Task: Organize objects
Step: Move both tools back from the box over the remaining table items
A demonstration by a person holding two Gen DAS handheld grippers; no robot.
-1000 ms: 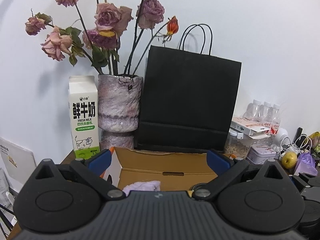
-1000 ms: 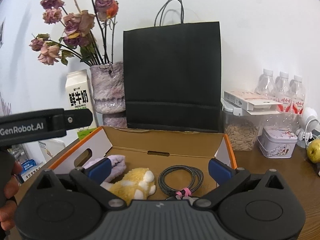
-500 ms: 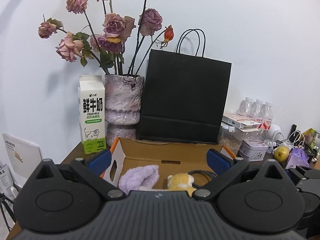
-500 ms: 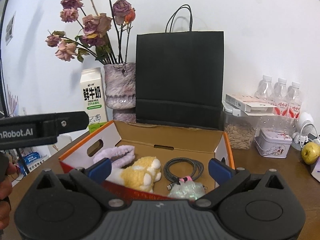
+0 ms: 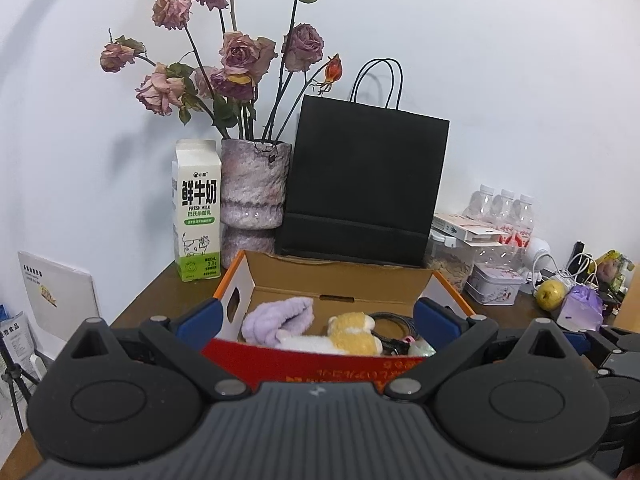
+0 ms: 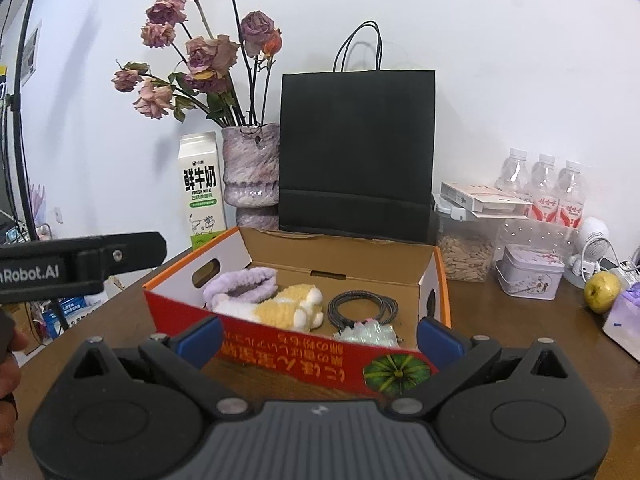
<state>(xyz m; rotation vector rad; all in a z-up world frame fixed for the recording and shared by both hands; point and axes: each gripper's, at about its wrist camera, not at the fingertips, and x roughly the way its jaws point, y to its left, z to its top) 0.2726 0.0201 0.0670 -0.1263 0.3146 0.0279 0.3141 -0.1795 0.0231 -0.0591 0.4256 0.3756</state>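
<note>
An open cardboard box [image 6: 288,342] with a red front and orange edges sits on the brown table. Inside lie a lilac fluffy cloth [image 6: 240,286], a yellow and white plush toy [image 6: 280,310], a coiled dark cable [image 6: 362,306] and a small clear packet [image 6: 368,336]. In the left wrist view the same box [image 5: 332,362] holds the lilac cloth [image 5: 278,318] and the plush toy [image 5: 348,334]. My left gripper [image 5: 316,322] and my right gripper [image 6: 318,338] both stand open and hold nothing, just in front of the box.
Behind the box stand a milk carton [image 6: 201,190], a vase of dried roses [image 6: 251,172] and a black paper bag [image 6: 356,152]. To the right are a jar of seeds [image 6: 464,252], a tin [image 6: 530,278], water bottles [image 6: 542,194] and a green pear [image 6: 601,286]. The left gripper's body [image 6: 80,266] shows at the left.
Both grippers have drawn back and up from the box, so its red front wall now shows. Both stay open and empty.
</note>
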